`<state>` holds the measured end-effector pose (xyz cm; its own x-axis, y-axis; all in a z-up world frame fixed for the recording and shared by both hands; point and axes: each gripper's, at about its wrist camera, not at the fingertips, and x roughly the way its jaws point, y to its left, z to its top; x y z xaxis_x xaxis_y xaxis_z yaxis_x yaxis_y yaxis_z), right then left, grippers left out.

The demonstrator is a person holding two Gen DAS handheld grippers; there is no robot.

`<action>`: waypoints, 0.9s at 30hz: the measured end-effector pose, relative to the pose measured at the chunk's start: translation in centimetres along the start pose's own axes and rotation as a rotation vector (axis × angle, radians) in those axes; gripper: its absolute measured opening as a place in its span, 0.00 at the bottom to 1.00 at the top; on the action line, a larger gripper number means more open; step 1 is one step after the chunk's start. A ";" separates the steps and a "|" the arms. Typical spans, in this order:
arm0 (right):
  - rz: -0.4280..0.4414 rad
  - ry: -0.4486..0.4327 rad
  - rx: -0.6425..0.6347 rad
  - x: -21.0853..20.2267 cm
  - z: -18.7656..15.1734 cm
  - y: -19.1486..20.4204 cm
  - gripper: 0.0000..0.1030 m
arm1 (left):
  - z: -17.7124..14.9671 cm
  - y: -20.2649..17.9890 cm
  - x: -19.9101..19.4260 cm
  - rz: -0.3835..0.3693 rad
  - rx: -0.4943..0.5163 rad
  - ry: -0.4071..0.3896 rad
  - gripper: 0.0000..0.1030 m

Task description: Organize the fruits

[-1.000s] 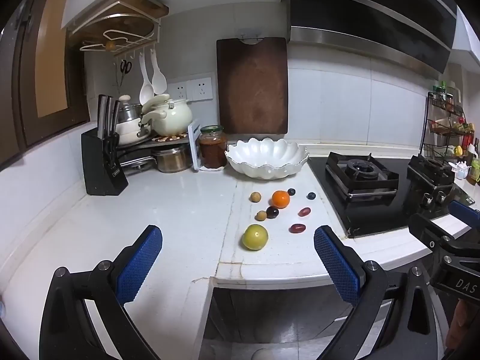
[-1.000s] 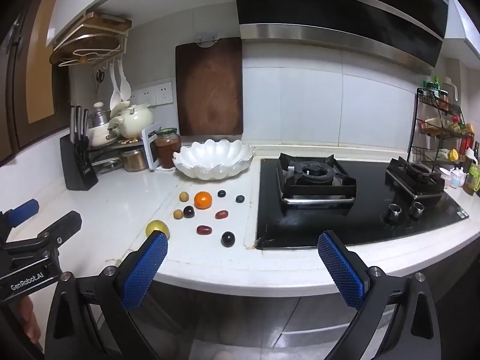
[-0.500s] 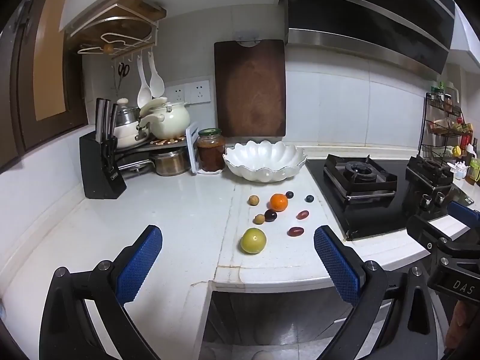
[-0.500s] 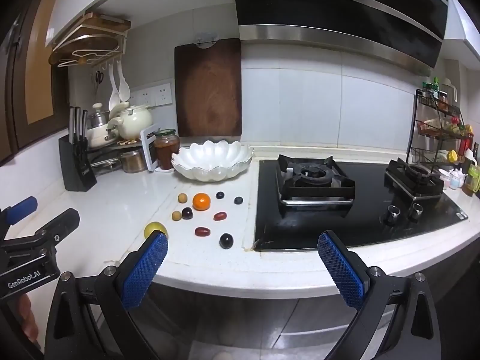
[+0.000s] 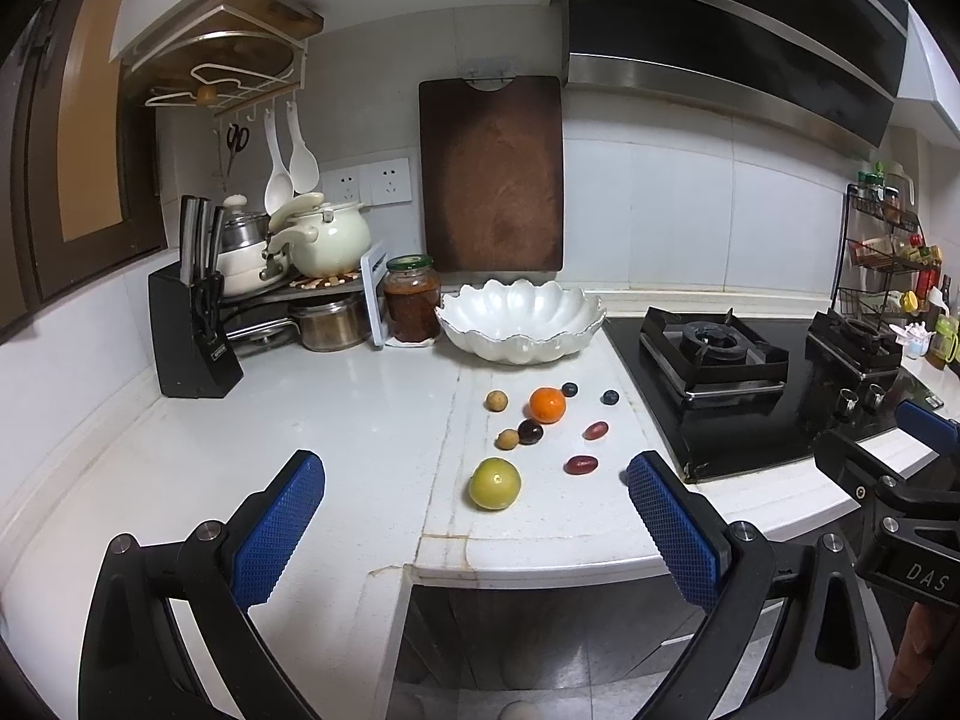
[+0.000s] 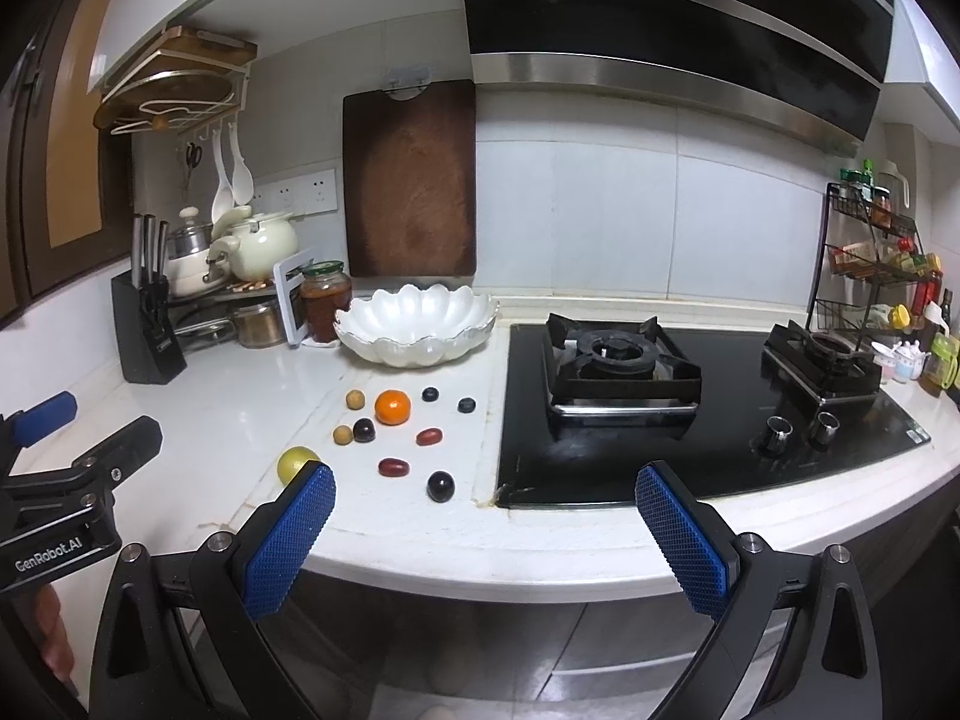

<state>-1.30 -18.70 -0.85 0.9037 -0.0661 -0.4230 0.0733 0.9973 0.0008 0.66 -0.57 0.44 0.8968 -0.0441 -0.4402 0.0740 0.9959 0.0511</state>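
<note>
Several small fruits lie loose on the white counter (image 5: 336,420): an orange (image 5: 546,404), a green-yellow round fruit (image 5: 494,483), two tan balls, dark plums, red dates and blueberries. A white scalloped bowl (image 5: 521,319) stands empty behind them. In the right wrist view I see the orange (image 6: 392,407), the bowl (image 6: 416,324) and a dark plum (image 6: 440,485) nearest the edge. My left gripper (image 5: 474,534) is open and empty, held off the counter's front edge. My right gripper (image 6: 486,540) is open and empty too, in front of the counter.
A black gas hob (image 6: 690,414) fills the counter right of the fruits. A jar (image 5: 411,307), pots (image 5: 327,240) and a knife block (image 5: 192,324) stand at the back left. A brown cutting board (image 5: 491,174) hangs on the wall. A spice rack (image 6: 870,264) stands far right.
Both views have shifted slightly; the fruits sit a little lower and nearer in the left wrist view. Both grippers stay open and empty. Nothing on the counter moved.
</note>
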 end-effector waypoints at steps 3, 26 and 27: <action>-0.001 -0.001 -0.001 0.0 -0.1 -0.1 0.99 | 0.1 -0.1 -0.1 0.000 0.003 -0.002 1.00; -0.001 -0.015 0.004 -0.3 0.0 -0.6 0.99 | 0.5 -1.0 -0.4 -0.001 0.019 -0.012 1.00; -0.001 -0.015 0.005 -0.3 0.0 -0.6 0.99 | 0.5 -1.0 -0.4 -0.002 0.020 -0.013 1.00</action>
<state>-1.63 -19.27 -0.75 0.9099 -0.0680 -0.4093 0.0766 0.9970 0.0048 0.43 -1.54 1.04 0.9022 -0.0468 -0.4287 0.0840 0.9941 0.0683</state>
